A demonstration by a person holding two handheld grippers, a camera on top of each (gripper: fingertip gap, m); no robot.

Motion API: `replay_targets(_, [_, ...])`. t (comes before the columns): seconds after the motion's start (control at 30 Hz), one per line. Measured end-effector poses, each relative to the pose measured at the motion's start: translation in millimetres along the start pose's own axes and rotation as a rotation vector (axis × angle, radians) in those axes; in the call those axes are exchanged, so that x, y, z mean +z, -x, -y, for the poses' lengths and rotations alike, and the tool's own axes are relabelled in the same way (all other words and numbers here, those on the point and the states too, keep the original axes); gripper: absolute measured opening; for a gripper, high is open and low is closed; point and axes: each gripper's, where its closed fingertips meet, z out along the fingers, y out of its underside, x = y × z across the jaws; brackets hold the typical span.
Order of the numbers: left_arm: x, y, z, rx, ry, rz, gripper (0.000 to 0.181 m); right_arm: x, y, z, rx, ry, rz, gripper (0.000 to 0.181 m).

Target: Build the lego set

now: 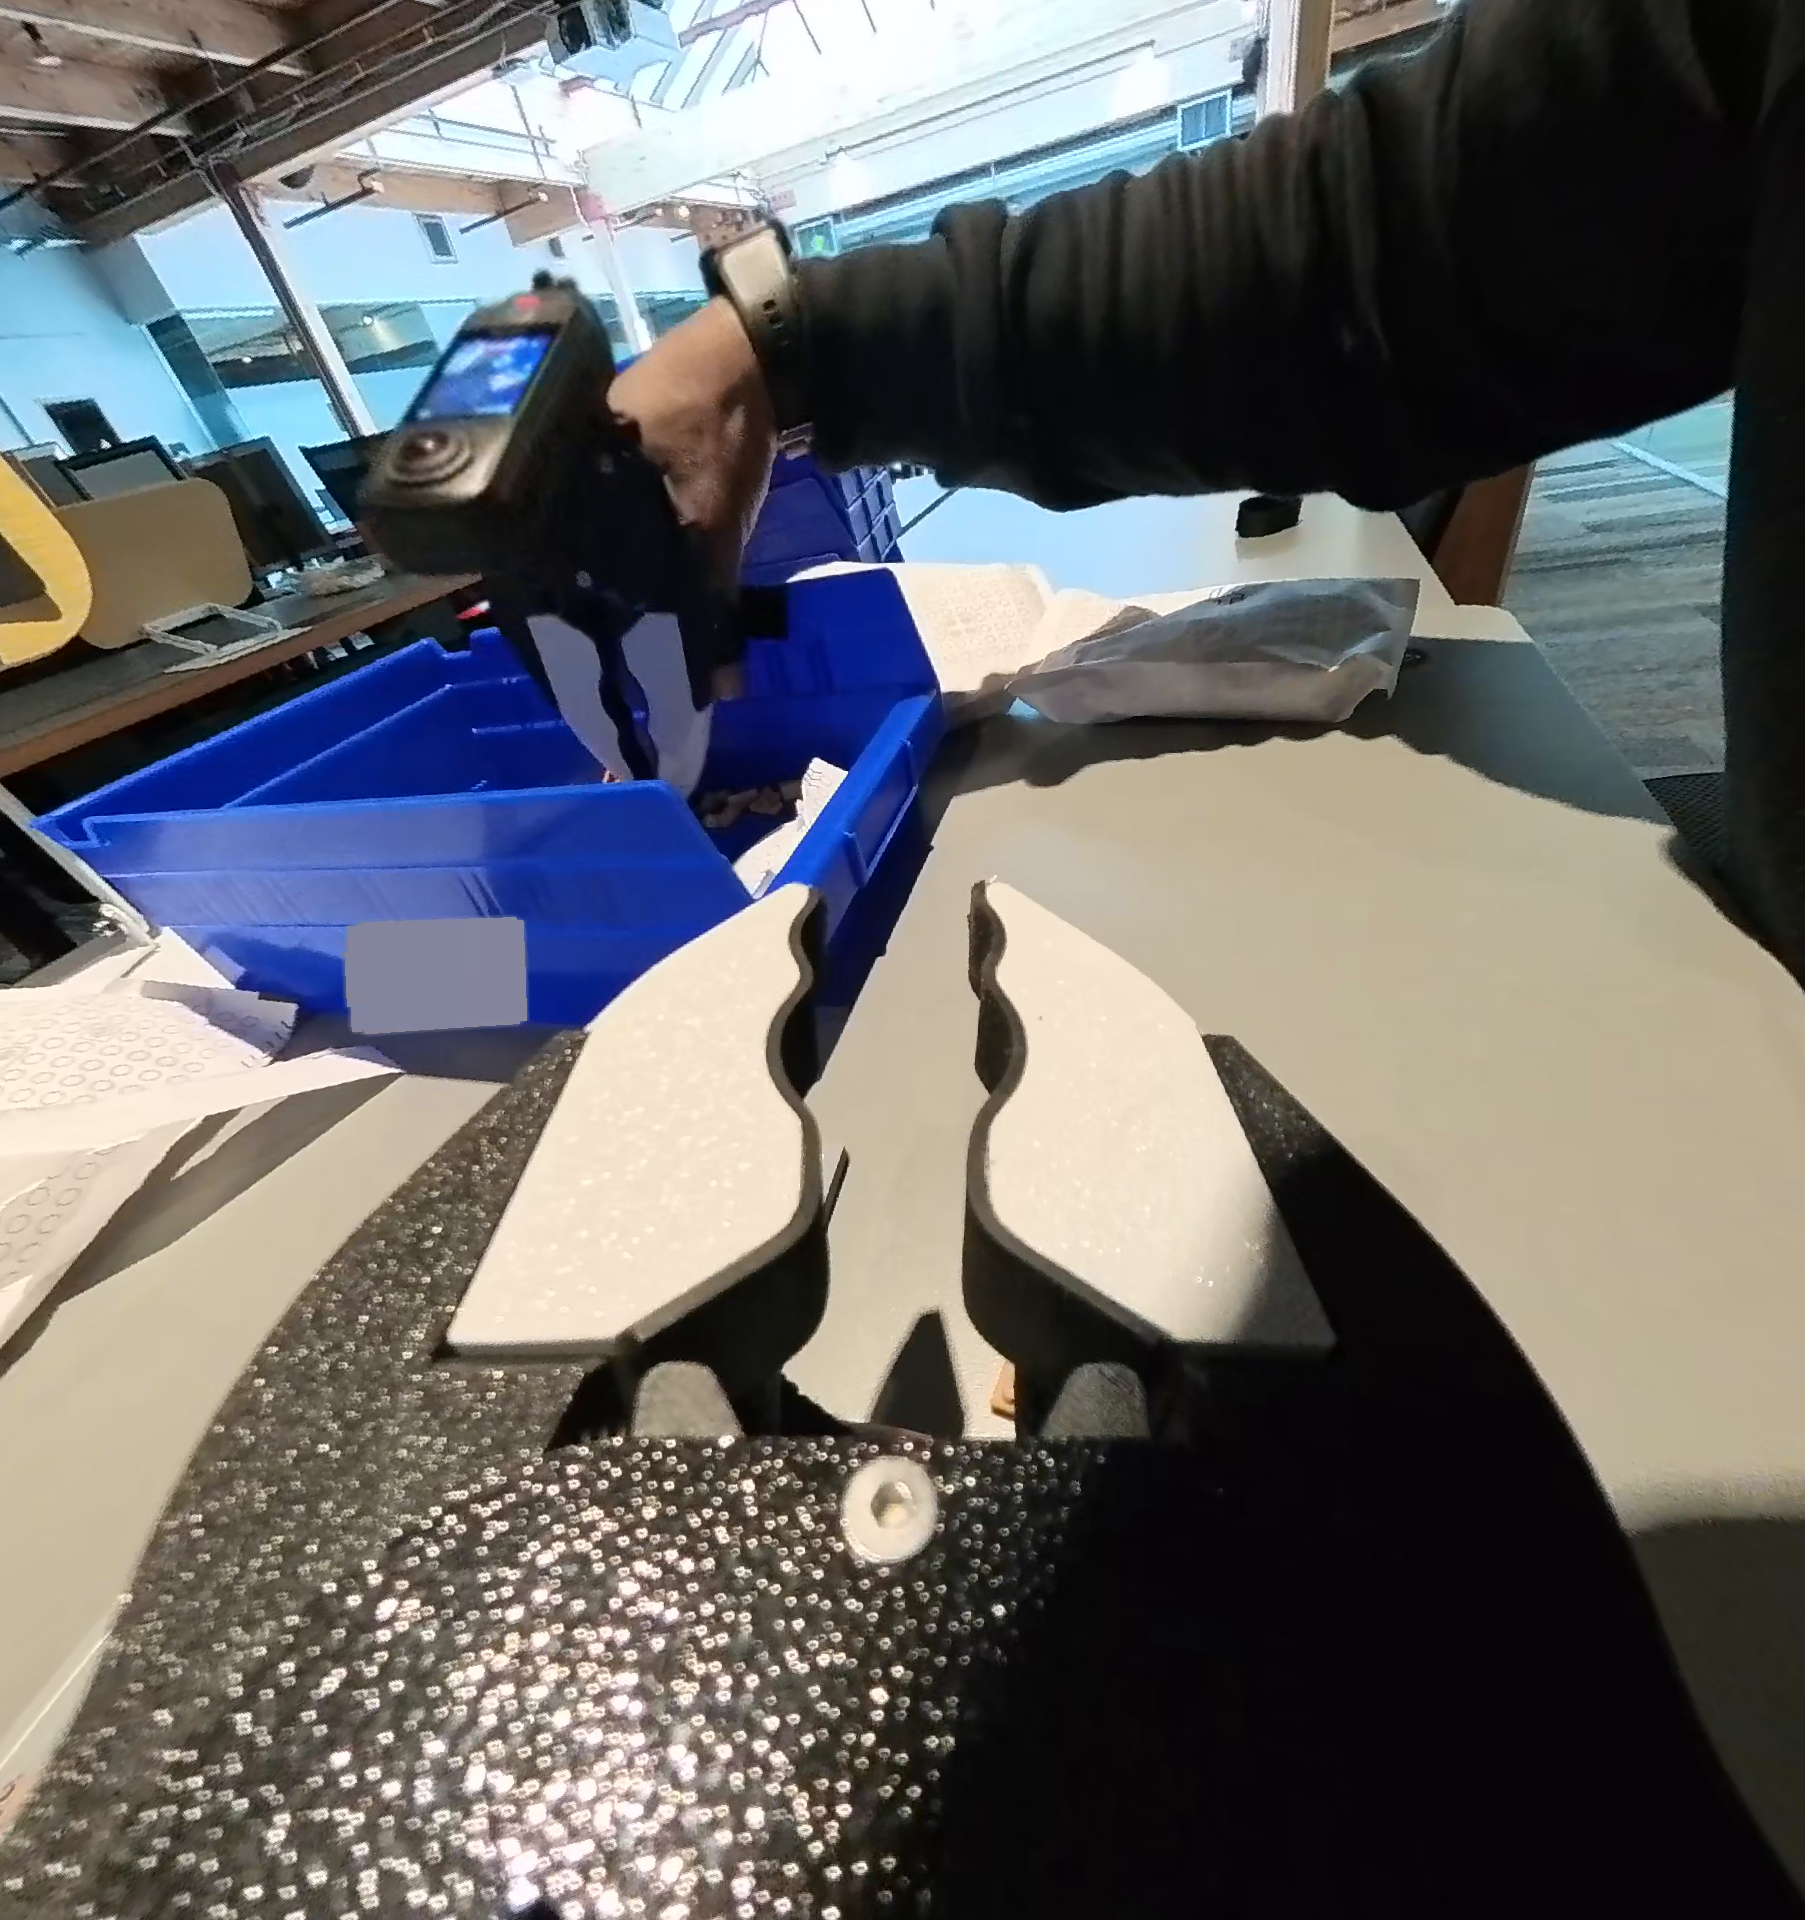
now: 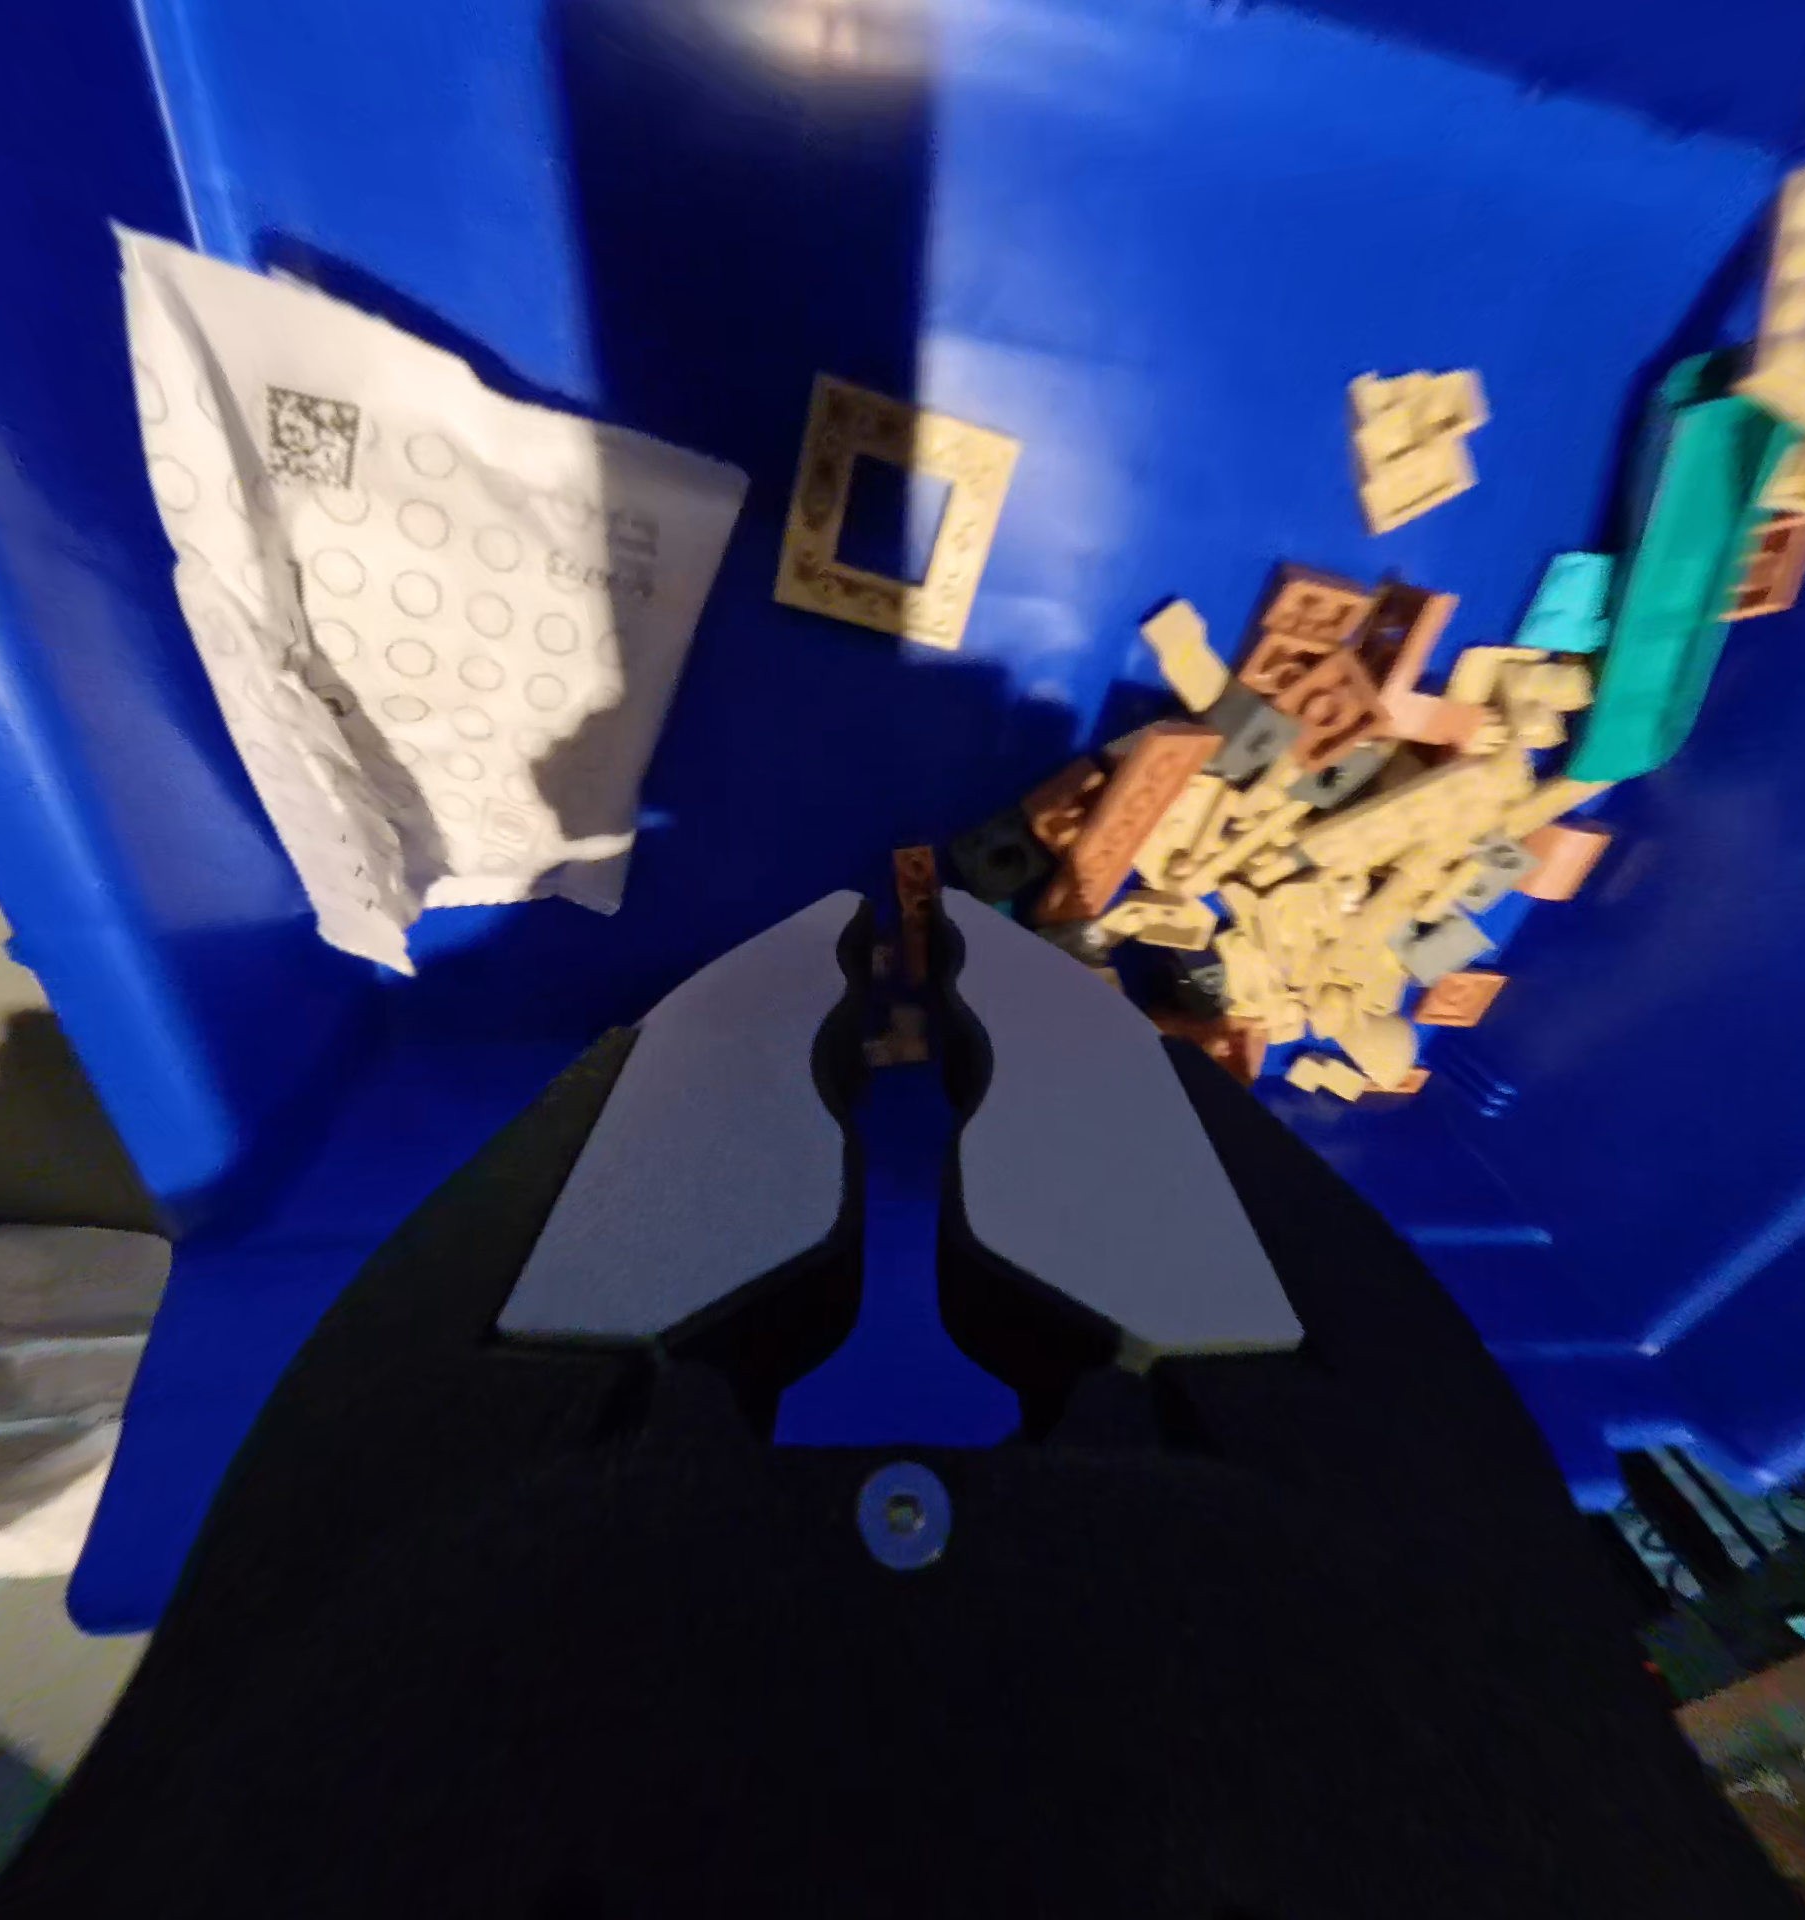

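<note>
An open office with exposed beams and glass partitions is seen behind a grey table [image 1: 1345, 935], on which a blue bin [image 1: 441, 831] is set among torn paper bags. The right gripper [image 2: 903, 914] is lowered into the bin, and a small brown brick [image 2: 913, 883] is pinched at the very tips of its nearly closed fingers. The brick pile [image 2: 1293, 852], mostly tan and brown, is heaped on the bin floor just right of those tips; a tan frame piece [image 2: 893, 509] and a torn bag [image 2: 399, 603] lie apart from it. The left gripper [image 1: 898, 935] is held above bare table beside the bin, its fingers parted a little and nothing between them.

The bricks are judged light, rigid and slick, so a tip-only pinch may let one twist or slip. Flat opposite side walls are best taken, not studs or corners. The view is blurred, so the depth of the hold cannot be told.
</note>
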Motion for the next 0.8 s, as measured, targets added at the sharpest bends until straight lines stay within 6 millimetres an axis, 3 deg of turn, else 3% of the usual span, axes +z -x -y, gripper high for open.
replay_targets(0.1, [0, -1, 0, 0.006, 0.001, -0.001, 0.025, 7, 1, -8, -0.008, 0.079, 0.003, 0.011])
replay_targets(0.8, [-1, -3, 0, 0.008, 0.004, -0.004, 0.025, 23, -3, -13, -0.012, 0.224, -0.029, 0.011])
